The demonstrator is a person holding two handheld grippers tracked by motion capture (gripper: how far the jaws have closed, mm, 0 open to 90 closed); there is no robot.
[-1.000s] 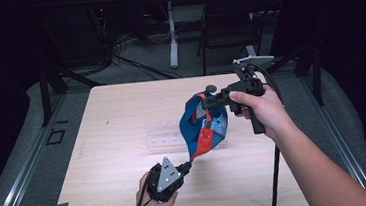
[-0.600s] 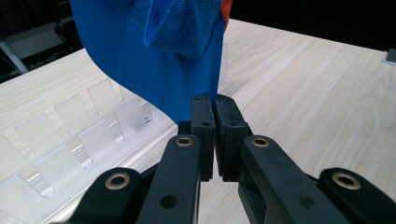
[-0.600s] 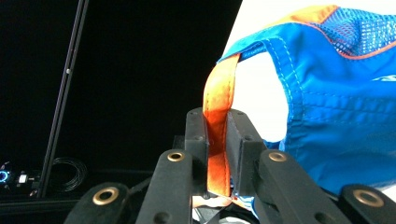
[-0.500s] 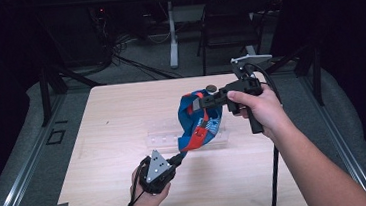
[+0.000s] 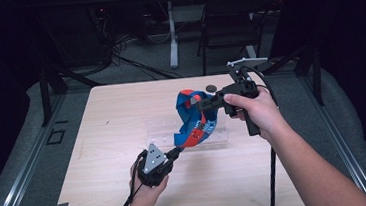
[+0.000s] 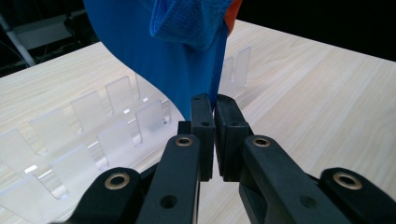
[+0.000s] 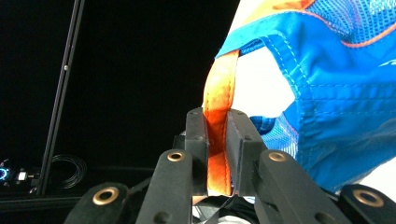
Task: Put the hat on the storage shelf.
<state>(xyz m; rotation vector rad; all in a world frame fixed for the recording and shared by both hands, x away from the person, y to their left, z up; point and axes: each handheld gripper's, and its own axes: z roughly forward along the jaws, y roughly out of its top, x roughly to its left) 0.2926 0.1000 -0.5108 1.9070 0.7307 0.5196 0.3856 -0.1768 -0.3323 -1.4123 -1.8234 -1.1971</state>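
Observation:
A blue garment with orange-red trim [image 5: 192,119] hangs stretched between my two grippers above the wooden table [image 5: 112,119]. My right gripper [image 5: 202,104] holds it up high; in the right gripper view its jaws are shut on the orange trim strip [image 7: 217,140] of the blue mesh cloth [image 7: 336,93]. My left gripper [image 5: 177,151] sits low near the table's front. It is shut on the blue fabric's lower edge [image 6: 196,70], which rises from between the jaws [image 6: 214,107] in the left gripper view.
A clear plastic rack with upright dividers [image 5: 214,135] lies on the table under the garment; its slots [image 6: 107,121] spread to the left in the left gripper view. A small dark round object [image 5: 211,87] sits at the far edge. A chair [image 5: 229,23] stands behind the table.
My left gripper has drawn toward the front left of the table, pulling the garment's lower edge with it. The right gripper has held still.

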